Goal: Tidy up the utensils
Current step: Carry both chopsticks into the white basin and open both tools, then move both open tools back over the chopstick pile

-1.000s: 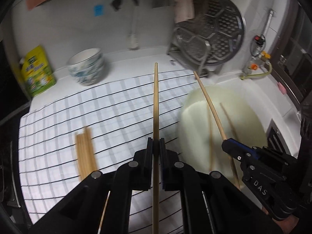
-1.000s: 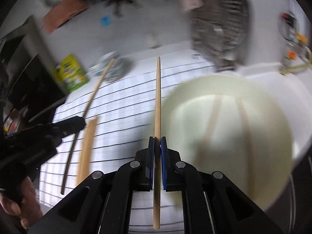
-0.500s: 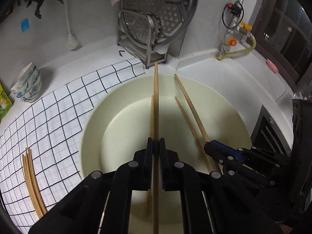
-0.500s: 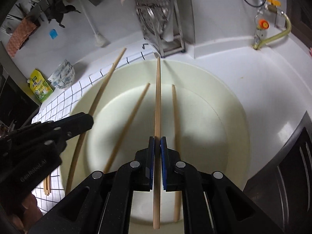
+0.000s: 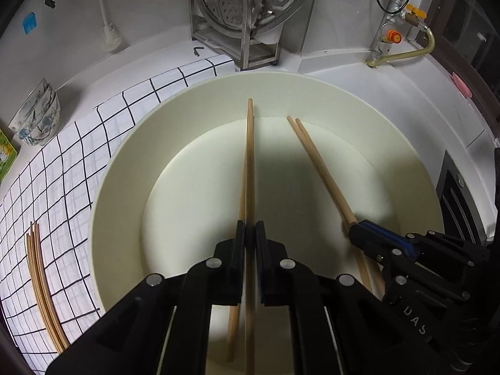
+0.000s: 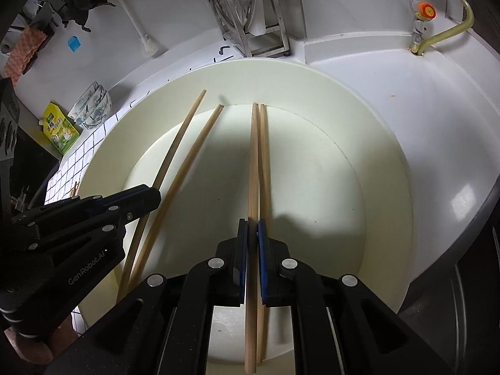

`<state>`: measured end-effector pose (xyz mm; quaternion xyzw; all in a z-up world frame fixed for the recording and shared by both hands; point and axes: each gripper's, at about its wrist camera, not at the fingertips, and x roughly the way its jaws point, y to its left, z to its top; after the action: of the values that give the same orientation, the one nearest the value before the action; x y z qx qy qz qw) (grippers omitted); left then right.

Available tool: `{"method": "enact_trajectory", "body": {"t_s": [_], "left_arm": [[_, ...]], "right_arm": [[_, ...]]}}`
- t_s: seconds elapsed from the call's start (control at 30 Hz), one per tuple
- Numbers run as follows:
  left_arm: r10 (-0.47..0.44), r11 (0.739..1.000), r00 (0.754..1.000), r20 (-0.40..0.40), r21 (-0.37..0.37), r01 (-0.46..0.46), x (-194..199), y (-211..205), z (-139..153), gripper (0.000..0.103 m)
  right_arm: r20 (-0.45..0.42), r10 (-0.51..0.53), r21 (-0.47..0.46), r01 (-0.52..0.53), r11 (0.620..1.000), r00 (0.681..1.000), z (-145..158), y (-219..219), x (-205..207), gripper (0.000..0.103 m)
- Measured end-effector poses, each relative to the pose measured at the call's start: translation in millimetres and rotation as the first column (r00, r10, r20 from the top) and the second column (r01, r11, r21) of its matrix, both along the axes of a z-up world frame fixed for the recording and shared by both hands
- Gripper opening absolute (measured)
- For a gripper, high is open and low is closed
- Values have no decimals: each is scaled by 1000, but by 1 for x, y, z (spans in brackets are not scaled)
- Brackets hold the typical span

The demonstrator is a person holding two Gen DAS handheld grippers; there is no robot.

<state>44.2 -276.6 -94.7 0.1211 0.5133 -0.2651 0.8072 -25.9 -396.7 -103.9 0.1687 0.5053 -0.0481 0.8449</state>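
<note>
Two long, slender wooden chopsticks in play, pale tan, round in section, smooth and straight. Left chopstick (image 5: 250,156) clamped between the closed jaws of the left gripper (image 5: 250,237), running from below the fingers up over the cream basin (image 5: 125,162) to a tip near the far inner wall. Right chopstick (image 6: 253,162) pinched the same way in the tightly closed right gripper (image 6: 252,237), tip likewise near the far wall of the basin. Beside each held stick, another chopstick lying loose on the basin floor: one (image 5: 240,200) close along the left chopstick, one (image 6: 265,162) just right of the right chopstick; touching or not, cannot tell.

Both grippers tilted steeply down into the basin, side by side, the right gripper (image 5: 364,234) entering the left wrist view from the near right, the left gripper (image 6: 150,195) entering the right wrist view from the near left. Part of a hand (image 6: 28,347) visible under the left gripper at the near left.

Gripper bodies matte black plastic with silver rivets; blue pads (image 6: 262,259) on the right gripper. Basin wide, round, smooth and matte, flat floor. To the left, a white cloth with a black grid (image 5: 62,187), bearing a bundle of further chopsticks (image 5: 42,281). Far left, stacked patterned bowls (image 5: 36,115). At the far side, a metal rack with a perforated steel disc (image 5: 247,6).
</note>
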Motion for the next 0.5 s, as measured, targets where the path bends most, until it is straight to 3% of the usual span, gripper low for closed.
{"method": "enact_trajectory", "body": {"t_s": [0.13,0.27,0.5], "left_arm": [[30,1000,1000,0,3,-30,3,5,2,14],[59,998,998,25,-2,-59,2,13,10,48],[84,996,994,71,-16,-83,-3,29,32,57]], "right_arm": [[22,-8,-16,9,1000,1000,6,-2,-2,12],[42,-14,-25,15,1000,999,14,-4,-6,17],[56,-13,-25,14,1000,998,28,1,-12,20]]}}
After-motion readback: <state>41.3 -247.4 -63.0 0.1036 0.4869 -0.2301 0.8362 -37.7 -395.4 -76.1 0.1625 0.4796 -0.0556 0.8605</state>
